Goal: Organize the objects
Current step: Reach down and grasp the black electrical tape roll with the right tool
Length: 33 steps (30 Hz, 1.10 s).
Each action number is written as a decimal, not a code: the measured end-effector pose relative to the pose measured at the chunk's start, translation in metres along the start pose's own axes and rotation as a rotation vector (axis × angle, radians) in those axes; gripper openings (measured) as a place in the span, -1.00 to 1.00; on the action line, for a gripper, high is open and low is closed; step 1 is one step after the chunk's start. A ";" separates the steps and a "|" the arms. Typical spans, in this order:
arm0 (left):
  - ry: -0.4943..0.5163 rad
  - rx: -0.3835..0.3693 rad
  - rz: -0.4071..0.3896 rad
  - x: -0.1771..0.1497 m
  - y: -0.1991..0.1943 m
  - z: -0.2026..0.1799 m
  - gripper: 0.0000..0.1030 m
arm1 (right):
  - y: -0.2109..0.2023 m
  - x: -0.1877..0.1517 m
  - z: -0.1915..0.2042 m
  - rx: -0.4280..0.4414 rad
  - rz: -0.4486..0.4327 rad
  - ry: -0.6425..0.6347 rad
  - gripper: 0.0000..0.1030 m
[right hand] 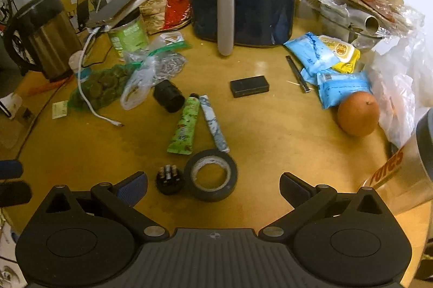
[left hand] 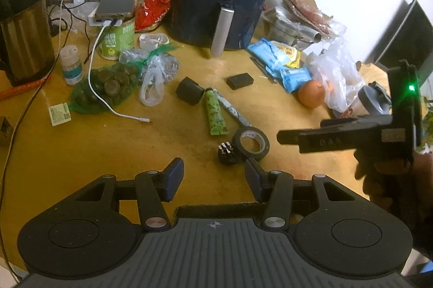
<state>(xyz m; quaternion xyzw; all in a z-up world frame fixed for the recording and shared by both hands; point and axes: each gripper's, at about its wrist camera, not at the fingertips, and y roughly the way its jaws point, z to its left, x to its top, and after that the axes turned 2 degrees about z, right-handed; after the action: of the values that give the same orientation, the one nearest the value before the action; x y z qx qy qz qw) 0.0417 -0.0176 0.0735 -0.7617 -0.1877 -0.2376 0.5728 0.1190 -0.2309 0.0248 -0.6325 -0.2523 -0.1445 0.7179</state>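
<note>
Nearest us, our right tongs [right hand: 213, 186] hang released above the counter [right hand: 270, 142], the roll of black tape [right hand: 210, 174] lying flat just ahead, between the spread fingers and toward the left one. Beside it sits a small black bit holder [right hand: 169, 178]. Our left tongs [left hand: 213, 175] are likewise released, with tape ahead to their right. We judge the right hand nearer.
</note>
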 end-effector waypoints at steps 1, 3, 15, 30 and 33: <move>0.001 0.000 0.006 -0.001 0.001 -0.001 -0.04 | 0.003 0.001 -0.002 -0.001 0.003 0.001 1.00; 0.004 0.002 0.019 -0.002 0.004 -0.003 -0.04 | 0.010 0.002 -0.008 0.015 0.011 0.015 1.00; -0.021 0.041 0.068 -0.002 0.012 0.001 -0.04 | 0.059 0.004 -0.018 0.076 0.060 -0.014 0.90; -0.076 0.102 0.056 0.001 0.007 0.008 -0.04 | 0.106 0.007 -0.015 0.050 0.098 -0.133 -0.14; -0.087 0.112 0.055 0.000 0.006 0.010 -0.04 | 0.113 0.007 -0.013 0.043 0.100 -0.160 -0.39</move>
<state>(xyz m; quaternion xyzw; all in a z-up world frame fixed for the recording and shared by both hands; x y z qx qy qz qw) 0.0463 -0.0099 0.0662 -0.7428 -0.2043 -0.1775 0.6123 0.1867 -0.2248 -0.0665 -0.6383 -0.2802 -0.0521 0.7151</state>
